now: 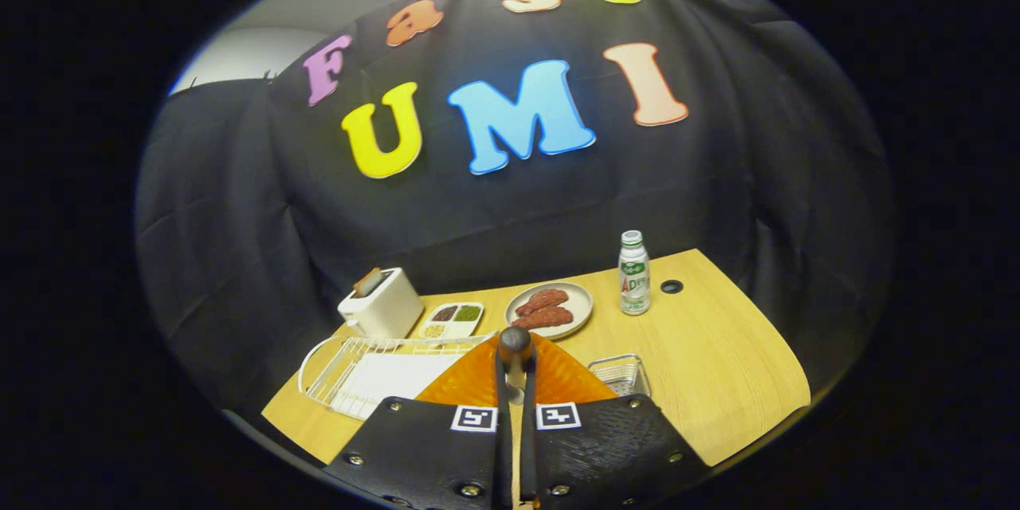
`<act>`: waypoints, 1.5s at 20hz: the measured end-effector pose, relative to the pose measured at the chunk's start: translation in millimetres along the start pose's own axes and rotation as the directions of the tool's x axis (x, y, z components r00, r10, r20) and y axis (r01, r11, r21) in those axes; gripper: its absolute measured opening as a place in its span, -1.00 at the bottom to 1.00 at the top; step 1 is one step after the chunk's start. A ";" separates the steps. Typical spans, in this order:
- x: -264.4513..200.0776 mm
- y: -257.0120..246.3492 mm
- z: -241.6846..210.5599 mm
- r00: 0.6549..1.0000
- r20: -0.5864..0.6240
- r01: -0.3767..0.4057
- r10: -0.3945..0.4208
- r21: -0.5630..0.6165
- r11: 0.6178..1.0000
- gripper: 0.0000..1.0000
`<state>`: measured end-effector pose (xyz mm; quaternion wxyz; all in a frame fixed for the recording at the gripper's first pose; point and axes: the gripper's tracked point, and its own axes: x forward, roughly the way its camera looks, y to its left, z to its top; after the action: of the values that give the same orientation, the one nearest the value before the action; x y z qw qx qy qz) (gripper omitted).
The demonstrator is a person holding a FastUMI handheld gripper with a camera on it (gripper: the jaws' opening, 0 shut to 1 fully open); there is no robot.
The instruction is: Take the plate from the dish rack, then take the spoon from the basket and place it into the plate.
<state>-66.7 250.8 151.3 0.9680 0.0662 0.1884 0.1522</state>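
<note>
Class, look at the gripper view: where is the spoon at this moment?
The spoon is pinched between the fingers of the gripper, its rounded end sticking up just above the orange plate, between the white dish rack and the small wire basket.

My wood table (pixel 717 351) carries toaster (pixel 381 304), rack (pixel 358 374), basket (pixel 620 374), snack tray (pixel 452 320), meat plate (pixel 550 309), bottle (pixel 634 272).

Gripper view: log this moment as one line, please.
gripper: shut on spoon | orange plate: on table beneath the fingers, between dish rack and basket | stage: spoon over plate
</note>
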 end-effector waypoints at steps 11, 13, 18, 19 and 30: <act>-14.6 155.4 -109.9 0.937 -0.229 -0.309 0.263 -0.199 0.930 -0.93; -15.4 170.8 -133.7 0.919 -0.275 -0.346 0.281 -0.229 0.910 -0.93; -16.5 195.4 -188.0 0.878 -0.378 -0.408 0.294 -0.269 0.872 -0.93; -17.1 200.3 -194.2 0.871 -0.391 -0.419 0.298 -0.273 0.866 -0.93; -25.8 220.8 -207.2 0.853 -0.406 -0.463 0.328 -0.296 0.836 -0.77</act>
<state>-228.8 465.8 10.5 0.8609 -0.1134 0.3003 0.3948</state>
